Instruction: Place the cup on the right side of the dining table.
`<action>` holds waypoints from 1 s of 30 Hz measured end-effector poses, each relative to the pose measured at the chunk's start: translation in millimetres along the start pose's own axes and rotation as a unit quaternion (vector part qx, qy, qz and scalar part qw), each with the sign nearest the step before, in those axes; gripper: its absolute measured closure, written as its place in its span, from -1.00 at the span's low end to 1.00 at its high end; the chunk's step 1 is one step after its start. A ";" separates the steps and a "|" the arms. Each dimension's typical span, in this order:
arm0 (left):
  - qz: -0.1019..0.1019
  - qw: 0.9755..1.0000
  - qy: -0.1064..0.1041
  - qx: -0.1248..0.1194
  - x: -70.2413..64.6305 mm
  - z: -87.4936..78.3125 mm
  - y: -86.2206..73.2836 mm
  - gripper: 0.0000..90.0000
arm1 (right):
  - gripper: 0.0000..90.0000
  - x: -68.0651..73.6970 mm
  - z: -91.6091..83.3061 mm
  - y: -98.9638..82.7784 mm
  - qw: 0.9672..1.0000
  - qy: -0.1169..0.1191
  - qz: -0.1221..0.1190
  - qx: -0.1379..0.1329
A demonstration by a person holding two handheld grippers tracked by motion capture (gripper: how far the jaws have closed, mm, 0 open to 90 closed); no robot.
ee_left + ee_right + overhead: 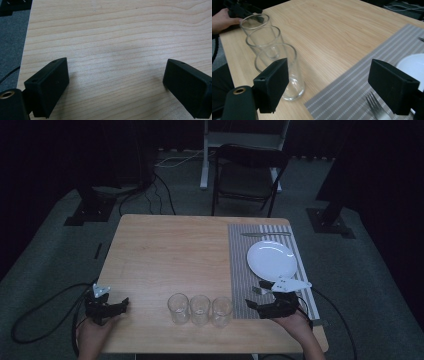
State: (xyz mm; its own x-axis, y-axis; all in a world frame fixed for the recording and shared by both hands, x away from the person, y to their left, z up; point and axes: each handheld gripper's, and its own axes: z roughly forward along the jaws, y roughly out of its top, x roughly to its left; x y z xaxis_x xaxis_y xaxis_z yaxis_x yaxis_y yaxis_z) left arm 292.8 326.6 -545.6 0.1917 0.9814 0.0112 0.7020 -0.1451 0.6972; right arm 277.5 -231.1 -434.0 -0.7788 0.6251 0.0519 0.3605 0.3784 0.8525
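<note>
High view: right tongs (253,303) hang over the striped mat (240,270) at the desk (165,250) front, spread and empty. Three glasses (200,309) stand in a row just to their left; the nearest glass (222,311) is upright. Left tongs (123,304) sit farther off.

Left gripper view: left tongs (115,82) spread over bare wood.

Right gripper view: nearest glass (284,72) sits behind the left jaw, outside the gap; a fork (375,107) lies between the jaws.

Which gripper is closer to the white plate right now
Right. The right gripper sits on the striped placemat just below the white plate; the left gripper is far off at the table's opposite near corner.
</note>
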 end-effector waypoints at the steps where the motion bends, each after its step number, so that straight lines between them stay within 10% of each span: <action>1: 0.000 1.000 0.000 0.000 0.0 0.0 0.0 -0.84 | -0.63 1.4 2.0 1.7 1.000 0.003 -0.002 0.000; 30: 0.001 1.000 0.000 0.000 0.1 0.1 -0.1 -0.84 | -0.63 41.7 59.7 41.8 0.995 0.087 -0.050 0.013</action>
State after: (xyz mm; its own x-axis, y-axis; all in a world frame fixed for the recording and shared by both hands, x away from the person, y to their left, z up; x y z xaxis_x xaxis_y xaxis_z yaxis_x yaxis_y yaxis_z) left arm 292.9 326.7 -545.7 0.1925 0.9812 0.0128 0.7013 -0.1466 0.6977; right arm 290.7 -148.4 -427.2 -0.8879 0.4562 0.0590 0.2882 0.4517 0.8444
